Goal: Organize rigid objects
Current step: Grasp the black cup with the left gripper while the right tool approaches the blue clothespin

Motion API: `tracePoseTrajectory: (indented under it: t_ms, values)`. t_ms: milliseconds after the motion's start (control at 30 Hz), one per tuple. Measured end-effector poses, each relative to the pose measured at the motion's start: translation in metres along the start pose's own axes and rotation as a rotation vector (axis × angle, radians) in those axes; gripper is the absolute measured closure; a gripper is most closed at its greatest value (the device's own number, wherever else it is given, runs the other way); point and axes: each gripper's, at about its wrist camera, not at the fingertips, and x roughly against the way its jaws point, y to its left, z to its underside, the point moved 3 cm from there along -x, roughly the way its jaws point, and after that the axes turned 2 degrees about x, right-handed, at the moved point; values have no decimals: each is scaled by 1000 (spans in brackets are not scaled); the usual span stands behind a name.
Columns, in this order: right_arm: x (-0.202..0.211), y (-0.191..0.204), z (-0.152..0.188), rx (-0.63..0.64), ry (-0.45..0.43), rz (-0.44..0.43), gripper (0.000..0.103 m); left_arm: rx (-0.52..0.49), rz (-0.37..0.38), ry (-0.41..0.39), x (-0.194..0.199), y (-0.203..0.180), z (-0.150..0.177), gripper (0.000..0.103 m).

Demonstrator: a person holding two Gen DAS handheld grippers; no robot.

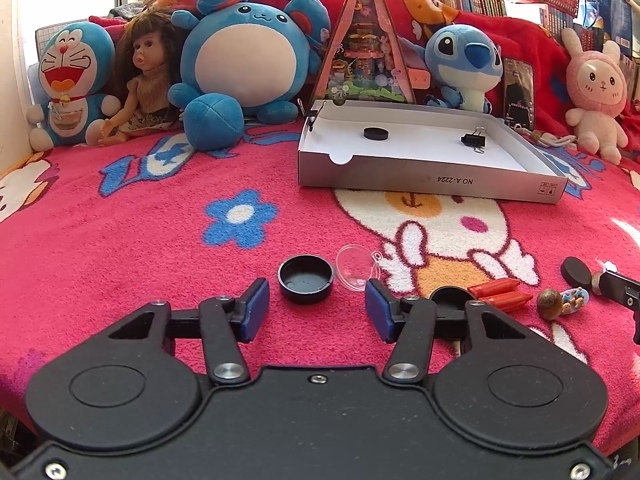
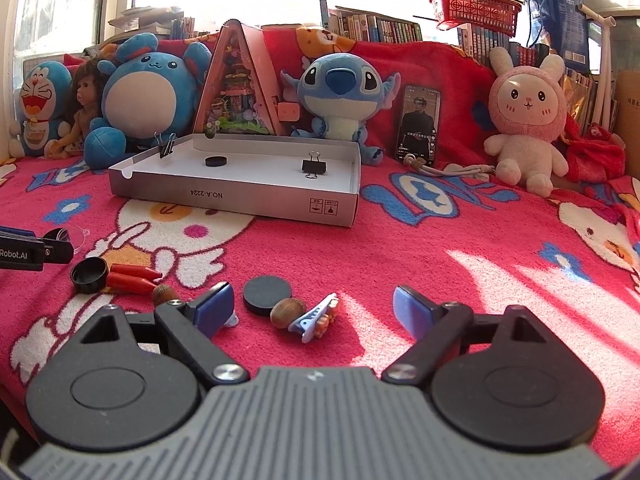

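My left gripper (image 1: 316, 312) is open and empty, low over the pink blanket, with a black cap (image 1: 306, 279) just ahead between its fingers and a clear plastic dome (image 1: 356, 267) beside it. My right gripper (image 2: 314, 312) is open and empty; a black disc (image 2: 267, 294), an acorn (image 2: 288, 313) and a blue hair clip (image 2: 316, 317) lie between its fingers. Two red pieces (image 2: 130, 276) and a second black cap (image 2: 89, 275) lie to its left. The white box (image 2: 240, 196) at the back holds a black disc (image 2: 216, 161) and a binder clip (image 2: 313, 166).
Plush toys, a doll (image 1: 146, 80), a triangular toy house (image 1: 362, 48) and a phone (image 2: 418, 124) line the back of the bed behind the box. Another binder clip (image 2: 166, 145) is clipped on the box's left wall. Bookshelves stand behind.
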Motion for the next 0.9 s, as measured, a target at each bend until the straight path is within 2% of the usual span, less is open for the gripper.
tracePoseTrajectory:
  t_ms: [100, 200, 333, 467, 633, 800, 900]
  values:
    - [1, -5, 2, 0, 11, 22, 14, 4, -8, -17, 3, 3, -1, 52]
    - [-3, -8, 6, 6, 40, 46, 21, -15, -22, -29, 5, 4, -1, 53]
    - [-5, -9, 9, -1, 60, 32, 28, -21, -49, -11, 3, 7, 2, 57]
    - [-5, -9, 10, 36, 70, 37, 29, -4, -49, -3, 1, 11, 2, 58]
    - [-4, -24, 11, 18, 84, 83, 29, -12, -51, -6, -3, 9, 1, 58]
    - [-6, -43, 10, -54, 105, 147, 29, -2, -38, 0, -6, 5, 1, 59]
    - [-4, -45, 9, -116, 111, 113, 29, -1, -35, -1, -8, 3, -1, 60]
